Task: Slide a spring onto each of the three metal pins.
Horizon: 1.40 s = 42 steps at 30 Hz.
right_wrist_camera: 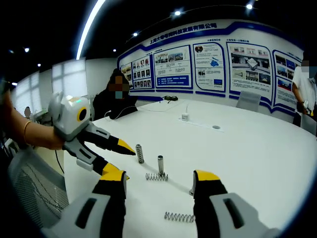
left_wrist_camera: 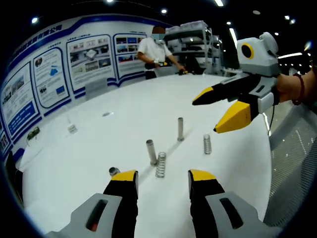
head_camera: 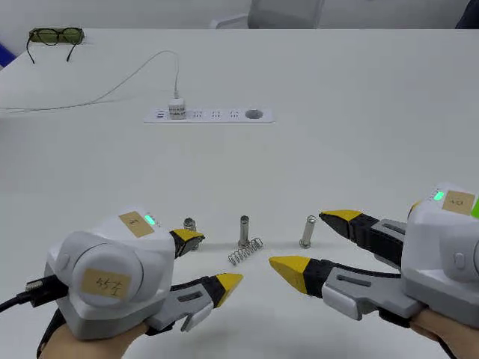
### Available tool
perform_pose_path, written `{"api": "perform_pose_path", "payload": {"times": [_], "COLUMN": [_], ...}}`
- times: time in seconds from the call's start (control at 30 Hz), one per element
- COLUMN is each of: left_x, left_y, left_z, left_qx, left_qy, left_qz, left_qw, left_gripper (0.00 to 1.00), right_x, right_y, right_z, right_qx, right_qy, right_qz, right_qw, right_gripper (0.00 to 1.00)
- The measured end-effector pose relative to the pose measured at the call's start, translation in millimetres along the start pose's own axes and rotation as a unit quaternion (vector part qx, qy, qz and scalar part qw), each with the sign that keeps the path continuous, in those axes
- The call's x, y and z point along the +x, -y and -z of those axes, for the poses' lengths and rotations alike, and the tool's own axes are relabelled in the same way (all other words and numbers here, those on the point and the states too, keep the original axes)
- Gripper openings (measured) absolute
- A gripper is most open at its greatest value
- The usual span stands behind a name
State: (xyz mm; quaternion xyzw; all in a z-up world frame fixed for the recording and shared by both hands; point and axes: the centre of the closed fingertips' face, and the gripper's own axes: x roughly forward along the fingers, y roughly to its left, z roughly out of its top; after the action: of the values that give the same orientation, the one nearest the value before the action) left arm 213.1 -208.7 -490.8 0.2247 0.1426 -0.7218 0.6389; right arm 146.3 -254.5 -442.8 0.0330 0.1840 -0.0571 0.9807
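Where the head view looks down on the white bench [head_camera: 314, 149], a pair of glasses [head_camera: 56, 35] lies at the far left corner. A power strip [head_camera: 209, 114] set further right along the back carries a white plug [head_camera: 177, 108].

At the lower left the left claw [head_camera: 208, 259] is released, its yellow-tipped jaws apart and holding nothing. Its upper tip overlaps the foot of the left pin [head_camera: 189, 224], so only the pin's top can be made out. In the right gripper view the left pin [right_wrist_camera: 139, 153] looks ringed with coils, though it is too small to be sure.

Next comes the middle pin [head_camera: 244, 230], upright and bare. A loose spring [head_camera: 245, 252] lies at its foot, touching it or just beside it. Further right stands the right pin [head_camera: 308, 232], also bare, just beside the upper jaw of the right claw [head_camera: 314, 241]. That claw is released too, jaws wide and empty, with its body cut off by the picture's edge.

The right gripper view adds a second loose spring [right_wrist_camera: 179, 216], lying flat on the bench between that claw's jaws. There the right pin is mostly hidden behind a jaw. In the left gripper view the second loose spring [left_wrist_camera: 207, 144] lies just beside the right claw's lower yellow tip.
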Motion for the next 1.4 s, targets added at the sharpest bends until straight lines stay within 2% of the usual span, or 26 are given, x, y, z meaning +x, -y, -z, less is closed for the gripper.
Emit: {"api": "perform_pose_path", "payload": {"times": [0.13,0.47,0.57,0.8,1.1,1.4], "left_x": [9.7,28.2,32.8,44.4,48.2,50.6], "left_y": [-2.4,-6.2,-6.6,-6.1,-4.6,-4.5], "left_z": [7.7,20.3,21.2,20.6,21.1,27.0], "left_qx": [0.004,0.001,0.000,-0.008,-0.002,0.004], "left_qy": [-0.017,-0.032,-0.032,-0.030,-0.034,-0.048], "left_qz": [0.000,0.006,0.009,0.020,0.025,0.031], "left_qw": [0.9999,0.9995,0.9995,0.9993,0.9991,0.9984], "left_gripper": [0.37,0.30,0.29,0.23,0.18,0.14], "right_x": [-2.3,-7.3,-8.7,-11.1,-12.4,-12.5], "right_y": [2.6,5.1,6.0,7.4,8.9,9.0], "right_z": [3.8,16.4,20.5,27.8,29.2,30.2], "right_qx": [-0.005,0.003,-0.003,0.006,0.012,0.018], "right_qy": [-0.004,-0.013,-0.018,-0.028,-0.027,-0.028], "right_qz": [0.002,0.000,0.000,-0.001,0.001,0.002], "right_qw": [1.0000,0.9999,0.9998,0.9996,0.9996,0.9995], "right_gripper": [0.56,0.58,0.59,0.64,0.65,0.65]}}
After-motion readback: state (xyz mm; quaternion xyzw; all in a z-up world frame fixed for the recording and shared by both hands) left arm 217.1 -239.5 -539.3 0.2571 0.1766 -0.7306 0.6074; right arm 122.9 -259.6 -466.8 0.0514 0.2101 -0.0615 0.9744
